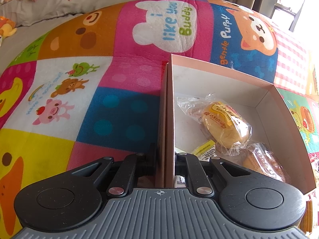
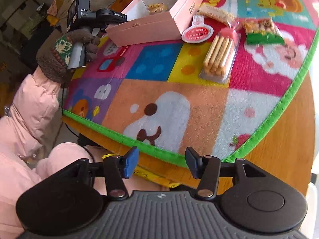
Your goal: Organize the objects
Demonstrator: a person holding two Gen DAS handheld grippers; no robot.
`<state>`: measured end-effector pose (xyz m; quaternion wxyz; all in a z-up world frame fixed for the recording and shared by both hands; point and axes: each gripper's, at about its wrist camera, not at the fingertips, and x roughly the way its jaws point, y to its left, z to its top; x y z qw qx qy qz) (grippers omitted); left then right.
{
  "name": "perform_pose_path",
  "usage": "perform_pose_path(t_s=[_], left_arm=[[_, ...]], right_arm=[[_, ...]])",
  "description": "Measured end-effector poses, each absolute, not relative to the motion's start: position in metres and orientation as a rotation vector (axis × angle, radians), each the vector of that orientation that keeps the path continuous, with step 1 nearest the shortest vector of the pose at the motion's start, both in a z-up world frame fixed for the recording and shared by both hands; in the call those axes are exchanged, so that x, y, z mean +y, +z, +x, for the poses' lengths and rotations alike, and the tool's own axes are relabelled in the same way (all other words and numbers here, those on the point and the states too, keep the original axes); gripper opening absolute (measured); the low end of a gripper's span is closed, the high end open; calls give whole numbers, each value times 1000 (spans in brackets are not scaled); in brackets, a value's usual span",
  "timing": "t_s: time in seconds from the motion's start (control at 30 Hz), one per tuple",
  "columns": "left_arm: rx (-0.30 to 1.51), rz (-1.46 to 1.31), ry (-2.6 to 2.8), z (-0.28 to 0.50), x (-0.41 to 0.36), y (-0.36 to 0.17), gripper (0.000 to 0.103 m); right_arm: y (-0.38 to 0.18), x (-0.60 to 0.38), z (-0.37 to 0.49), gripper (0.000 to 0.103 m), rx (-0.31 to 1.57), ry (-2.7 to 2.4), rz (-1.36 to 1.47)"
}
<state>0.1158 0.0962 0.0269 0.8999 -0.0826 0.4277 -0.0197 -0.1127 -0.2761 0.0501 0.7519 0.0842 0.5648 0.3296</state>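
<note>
My left gripper [image 1: 165, 159] is shut on the near side wall of an open pink box [image 1: 221, 67], one finger on each side of the wall. Inside the box lie a wrapped yellow bun [image 1: 225, 123] and a second wrapped pastry [image 1: 263, 163]. In the right wrist view the same pink box [image 2: 151, 27] stands at the far left of the mat. My right gripper [image 2: 162, 161] is open with nothing between its fingers, over the mat's near green edge. A pack of biscuit sticks [image 2: 219, 55], a round red-labelled pack [image 2: 197, 32] and a green snack bag [image 2: 261, 31] lie right of the box.
A colourful cartoon mat [image 2: 175, 103] covers a round wooden table [image 2: 279, 155]. A gloved hand [image 2: 63, 55] with a pink sleeve holds the left tool at the table's left side. A pale wrapped cake [image 2: 217, 14] lies behind the packs. A grey sofa [image 1: 59, 6] with clothes stands beyond.
</note>
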Motion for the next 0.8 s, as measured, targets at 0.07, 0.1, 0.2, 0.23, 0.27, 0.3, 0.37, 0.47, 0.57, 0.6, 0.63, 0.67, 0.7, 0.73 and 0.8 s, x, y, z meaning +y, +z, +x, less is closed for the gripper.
perform_pose_path(t_s=[0.07, 0.1, 0.2, 0.23, 0.27, 0.3, 0.37, 0.47, 0.57, 0.6, 0.63, 0.67, 0.7, 0.73, 0.8], left_arm=[[885, -171, -42, 116, 97, 27, 12], [885, -171, -42, 116, 97, 27, 12], [885, -171, -41, 116, 96, 27, 12], [885, -171, -41, 116, 96, 27, 12], [885, -171, -41, 116, 97, 27, 12], [885, -172, -41, 116, 97, 27, 12], [885, -171, -41, 116, 97, 27, 12], [885, -171, -41, 115, 97, 27, 12], [885, -171, -41, 116, 97, 27, 12], [885, -171, -41, 116, 96, 27, 12], [884, -171, -41, 115, 97, 27, 12], [885, -172, -41, 116, 97, 27, 12], [885, -173, -41, 116, 97, 27, 12], [884, -174, -41, 116, 97, 27, 12], [885, -172, -41, 116, 97, 27, 12]], right_arm=[[35, -287, -119, 55, 1304, 758, 321], [30, -291, -122, 59, 1315, 769, 367], [17, -297, -126, 59, 1359, 697, 348], [14, -300, -128, 59, 1361, 681, 342], [9, -304, -128, 59, 1370, 668, 360], [4, -307, -128, 59, 1380, 657, 386], [-5, -309, -128, 59, 1393, 648, 431], [-14, -306, -127, 59, 1387, 646, 475], [-24, -301, -125, 55, 1383, 634, 514], [-27, -299, -125, 52, 1381, 625, 517], [-30, -299, -125, 49, 1377, 618, 529], [-32, -300, -125, 47, 1373, 610, 548], [-37, -301, -124, 43, 1376, 611, 574], [-40, -301, -125, 34, 1372, 611, 593], [-43, -303, -127, 20, 1347, 613, 621]])
